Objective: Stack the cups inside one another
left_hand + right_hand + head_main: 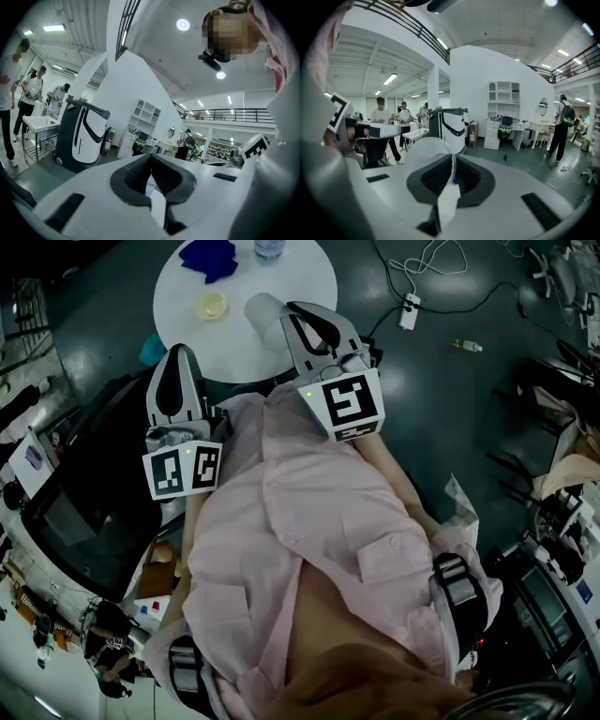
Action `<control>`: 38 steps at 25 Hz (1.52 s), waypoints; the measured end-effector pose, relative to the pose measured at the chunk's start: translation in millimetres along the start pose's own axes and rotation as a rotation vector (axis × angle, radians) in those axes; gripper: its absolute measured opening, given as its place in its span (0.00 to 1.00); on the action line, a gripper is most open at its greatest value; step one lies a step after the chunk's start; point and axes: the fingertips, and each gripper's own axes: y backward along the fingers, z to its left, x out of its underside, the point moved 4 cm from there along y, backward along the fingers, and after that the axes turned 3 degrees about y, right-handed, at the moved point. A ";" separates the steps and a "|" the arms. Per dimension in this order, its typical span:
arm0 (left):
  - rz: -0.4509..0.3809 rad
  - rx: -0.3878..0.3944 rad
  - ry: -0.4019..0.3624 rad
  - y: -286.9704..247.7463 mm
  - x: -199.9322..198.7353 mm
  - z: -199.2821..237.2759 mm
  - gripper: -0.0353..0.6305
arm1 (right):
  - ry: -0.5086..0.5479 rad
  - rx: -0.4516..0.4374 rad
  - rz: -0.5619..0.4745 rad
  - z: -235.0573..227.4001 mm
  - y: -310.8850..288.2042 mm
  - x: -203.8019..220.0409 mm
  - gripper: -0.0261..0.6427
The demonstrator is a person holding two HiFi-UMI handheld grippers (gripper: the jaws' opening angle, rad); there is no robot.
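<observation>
My right gripper (452,161) is clamped on the rim of 1 clear cup (423,149) and holds it off the surface, tipped on its side. From the head view it shows against the near edge of the round white table (309,277). My left gripper (151,158) is closed on nothing, jaws together. 1 small yellowish cup (212,305) sits on the table near a blue cloth (208,257) and well apart from the held cup.

Clear cup (265,313) (white table (305,277))
</observation>
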 end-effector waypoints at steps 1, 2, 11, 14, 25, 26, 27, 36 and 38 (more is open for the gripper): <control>0.002 0.001 0.000 -0.8 -0.1 0.3 0.08 | 0.003 -0.002 0.002 0.4 -1.2 -0.2 0.09; 0.003 0.001 -0.001 -1.4 -0.1 0.6 0.08 | 0.003 -0.005 0.003 0.8 -2.0 -0.3 0.09; 0.006 -0.012 0.001 -0.1 -2.1 10.5 0.08 | -0.007 -0.012 0.011 3.7 -10.4 -2.0 0.09; -0.003 -0.026 0.002 2.6 -4.9 15.7 0.08 | -0.006 -0.020 0.014 6.6 -14.4 -2.8 0.09; -0.012 -0.047 0.017 -0.4 -6.3 32.6 0.08 | -0.005 -0.023 0.037 5.0 -34.2 0.8 0.09; -0.010 -0.045 0.017 -1.2 -6.3 33.1 0.08 | -0.006 -0.024 0.036 4.8 -36.6 0.4 0.09; -0.009 -0.042 0.016 -1.9 -6.4 33.3 0.08 | -0.008 -0.025 0.035 4.6 -38.9 -0.6 0.09; -0.019 -0.054 0.008 -9.8 -12.7 41.9 0.08 | -0.004 -0.095 0.084 -0.5 -76.5 3.2 0.09; -0.025 -0.062 0.009 -11.4 -14.9 45.2 0.08 | 0.011 -0.118 0.106 -1.0 -89.6 5.8 0.09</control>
